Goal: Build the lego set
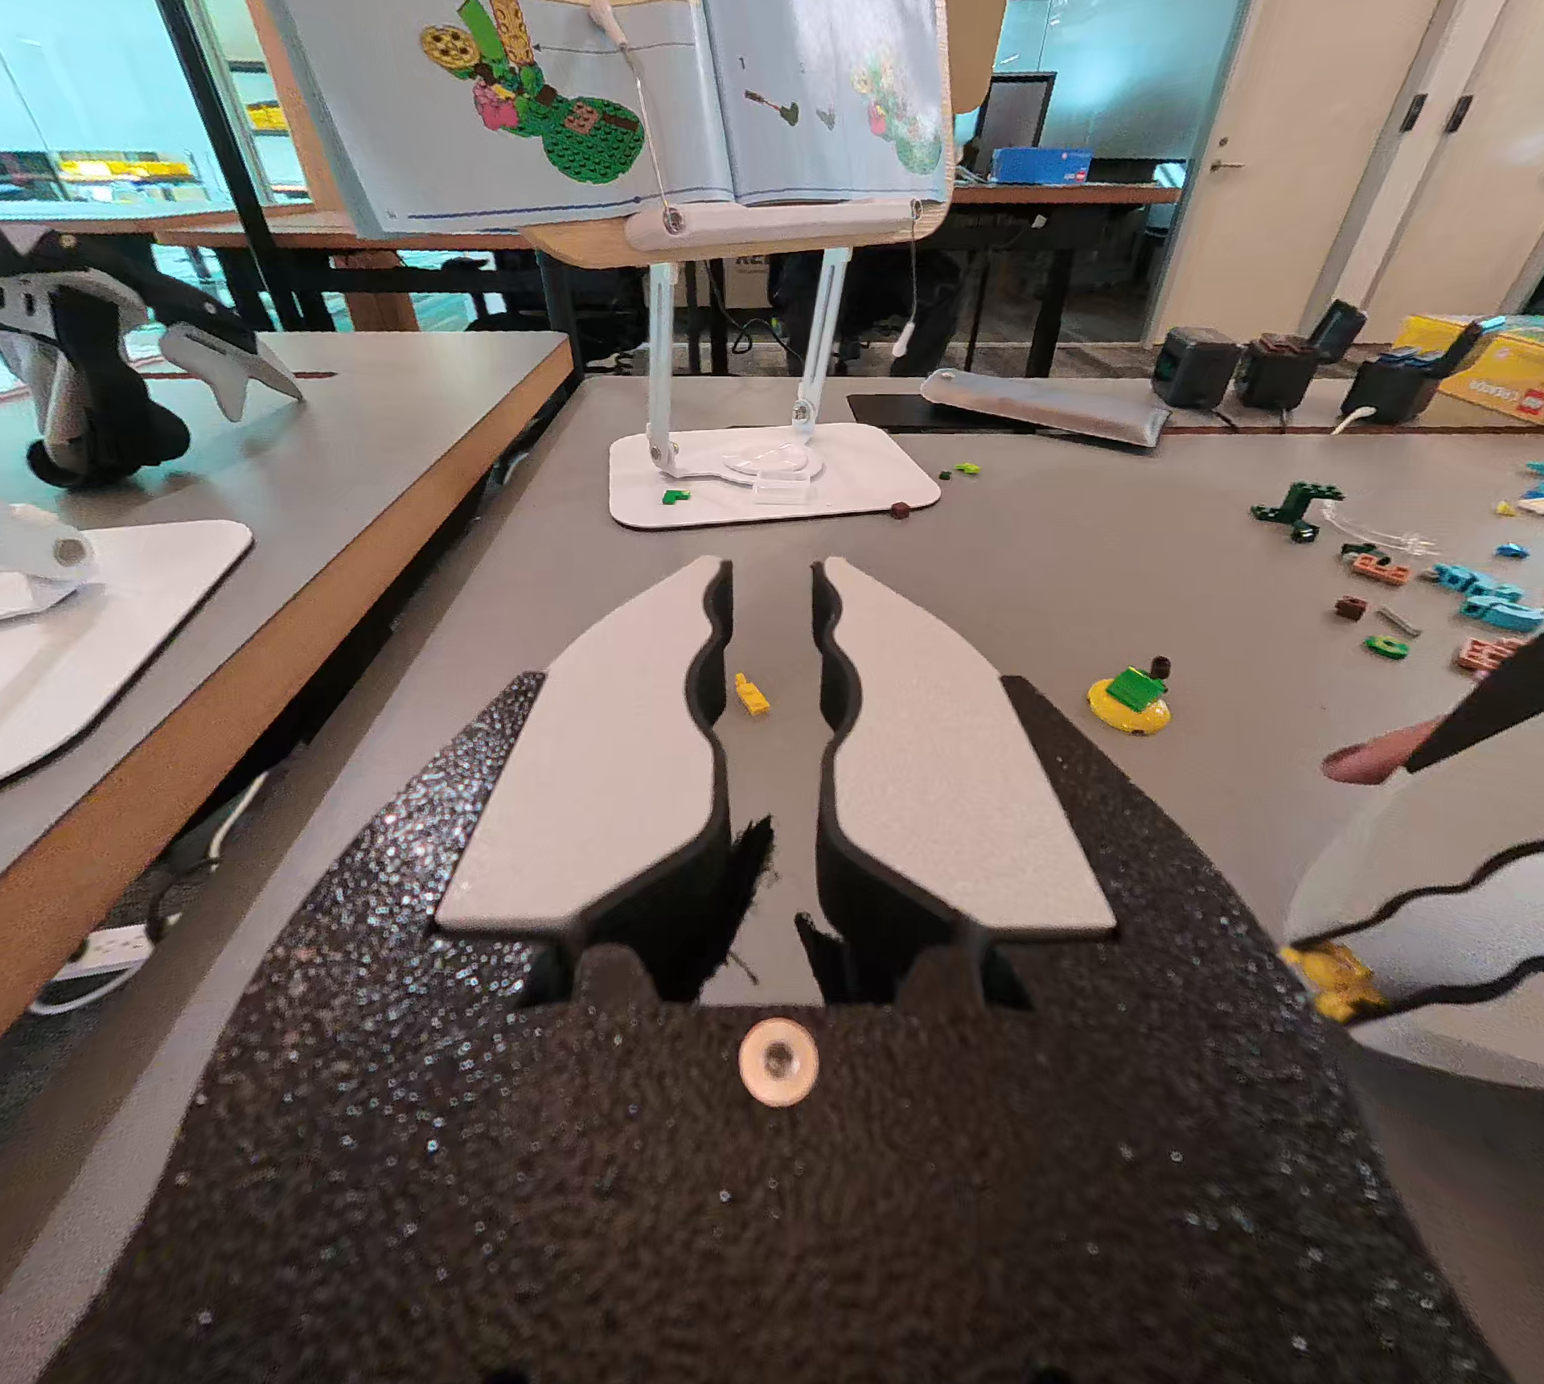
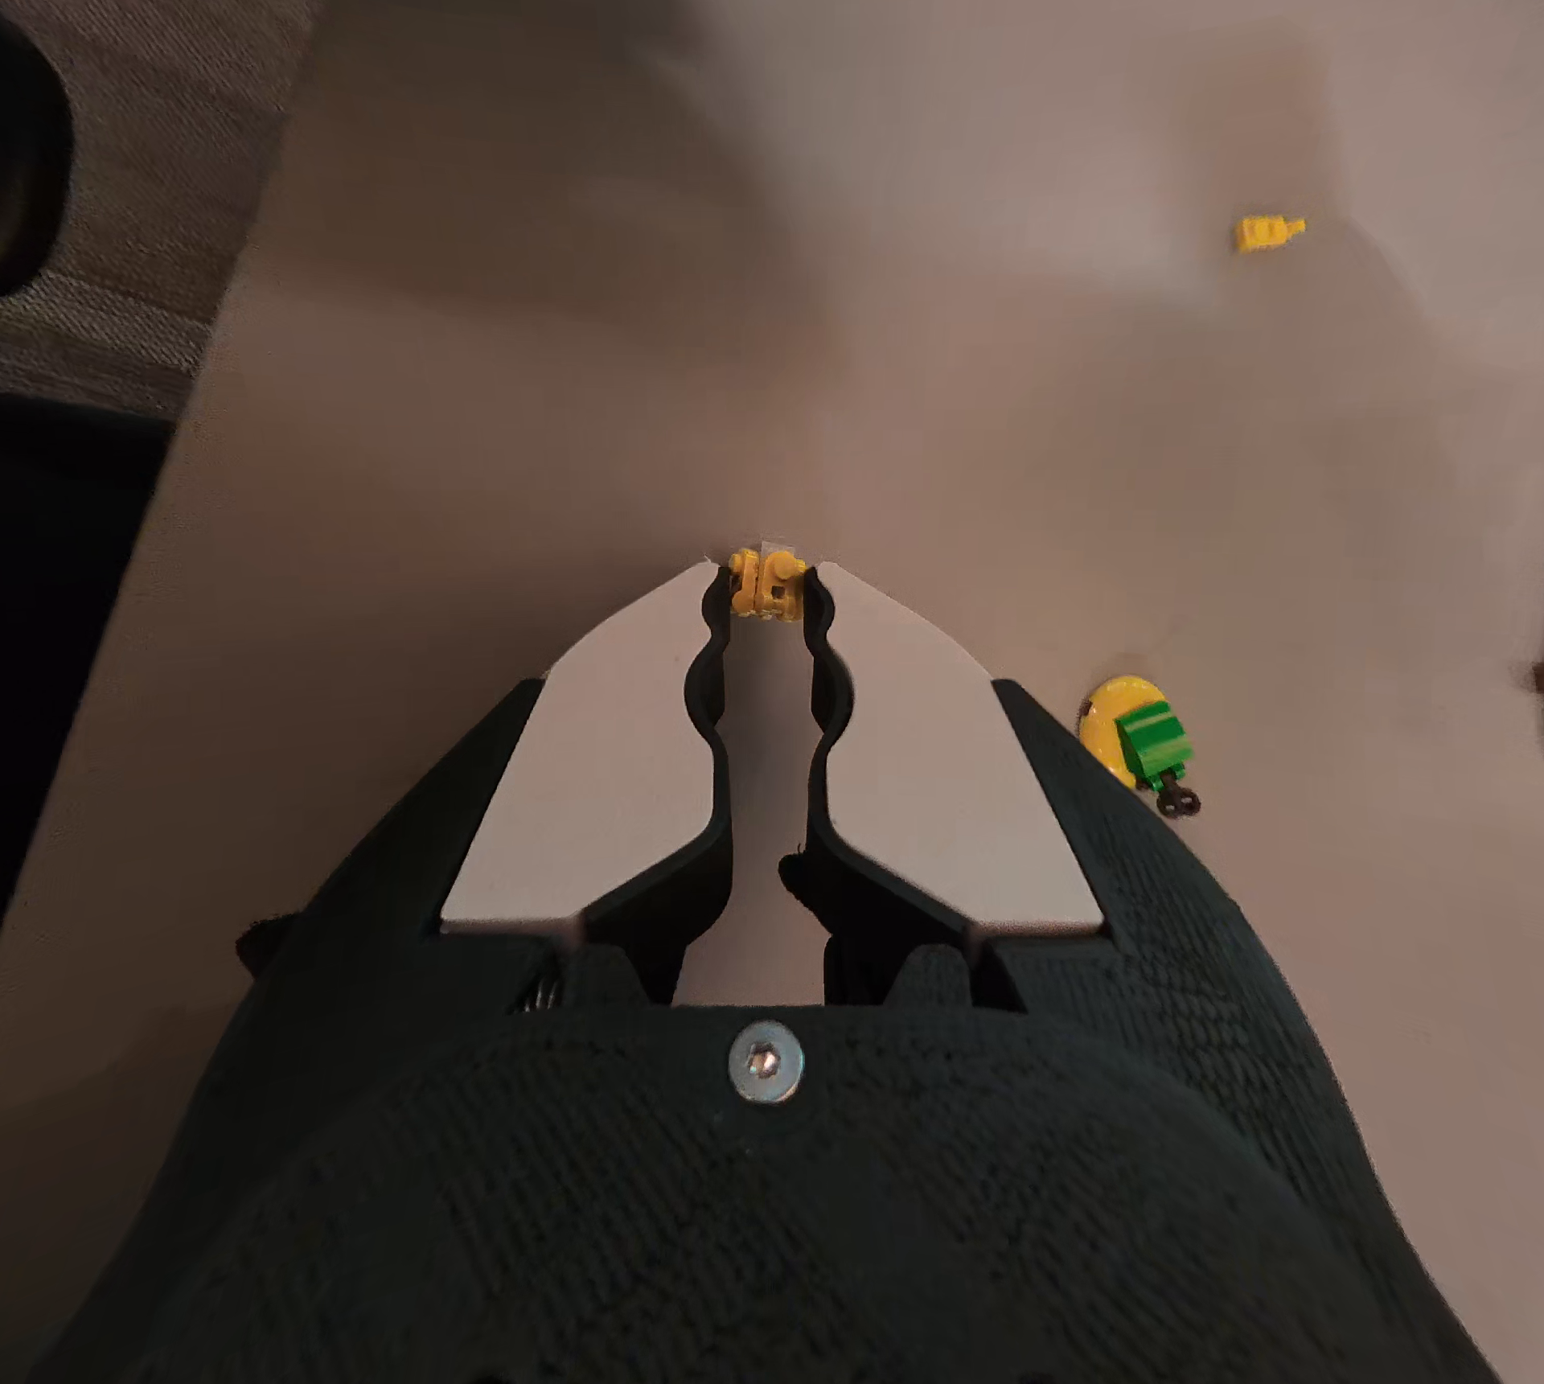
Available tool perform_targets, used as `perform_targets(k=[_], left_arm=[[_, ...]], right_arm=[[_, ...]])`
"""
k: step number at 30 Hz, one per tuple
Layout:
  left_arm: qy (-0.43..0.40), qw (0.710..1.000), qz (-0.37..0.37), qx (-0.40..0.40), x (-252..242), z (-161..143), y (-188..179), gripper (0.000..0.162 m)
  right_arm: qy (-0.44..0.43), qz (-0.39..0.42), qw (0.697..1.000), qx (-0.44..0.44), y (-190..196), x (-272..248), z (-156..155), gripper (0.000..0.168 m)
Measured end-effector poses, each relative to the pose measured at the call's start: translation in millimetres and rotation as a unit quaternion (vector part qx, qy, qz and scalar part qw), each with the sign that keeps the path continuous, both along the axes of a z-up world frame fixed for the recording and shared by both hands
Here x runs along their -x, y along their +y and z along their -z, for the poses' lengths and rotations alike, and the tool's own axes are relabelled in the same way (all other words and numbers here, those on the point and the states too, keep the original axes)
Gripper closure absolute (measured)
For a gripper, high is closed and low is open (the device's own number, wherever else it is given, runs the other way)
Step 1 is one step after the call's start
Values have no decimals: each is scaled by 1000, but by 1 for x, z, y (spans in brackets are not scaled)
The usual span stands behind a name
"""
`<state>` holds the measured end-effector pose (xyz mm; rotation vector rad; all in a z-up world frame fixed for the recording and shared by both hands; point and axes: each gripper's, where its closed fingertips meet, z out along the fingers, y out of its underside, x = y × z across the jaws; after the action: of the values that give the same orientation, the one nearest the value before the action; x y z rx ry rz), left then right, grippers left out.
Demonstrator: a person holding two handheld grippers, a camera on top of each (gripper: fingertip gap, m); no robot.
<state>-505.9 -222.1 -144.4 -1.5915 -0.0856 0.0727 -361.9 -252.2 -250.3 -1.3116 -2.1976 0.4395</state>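
Note:
My left gripper (image 1: 770, 575) is open and empty above the grey table (image 1: 1044, 592). A small yellow piece (image 1: 752, 694) lies on the table below the gap between its fingers. My right gripper (image 2: 764, 575) is shut on a small yellow lego assembly (image 2: 764, 594) at its fingertips; it also shows at the right edge of the left wrist view (image 1: 1333, 976). A yellow dome with a green brick and a dark stud (image 1: 1130, 700) lies to the right, also in the right wrist view (image 2: 1136, 738). The loose yellow piece shows there too (image 2: 1266, 233).
An open instruction booklet (image 1: 601, 57) sits on a white stand (image 1: 769, 475) ahead. Several loose teal, green, brown and orange pieces (image 1: 1420, 583) lie at the right. Black boxes (image 1: 1270, 362) and a yellow box (image 1: 1495, 375) stand at the back right. Another table (image 1: 292, 475) adjoins at the left. The tips of one gripper are about 20 cm away from the tips of the other.

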Motion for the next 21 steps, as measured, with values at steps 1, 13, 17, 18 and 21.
perform_targets(k=[1,13,17,18,21], left_arm=[[-4,1000,6,2,0,0,0,144],[14,999,50,-1,-14,-2,2,145],[28,997,68,0,-18,-2,0,145],[33,996,80,-1,-22,-3,0,145],[58,990,125,1,-36,-2,-2,144]], right_arm=[[-8,0,1000,-1,2,-2,2,154],[-21,-8,999,38,0,1,5,146],[-15,19,997,76,1,-2,5,143],[-16,30,995,98,0,-3,5,142],[-19,39,988,146,-4,-4,4,142]])
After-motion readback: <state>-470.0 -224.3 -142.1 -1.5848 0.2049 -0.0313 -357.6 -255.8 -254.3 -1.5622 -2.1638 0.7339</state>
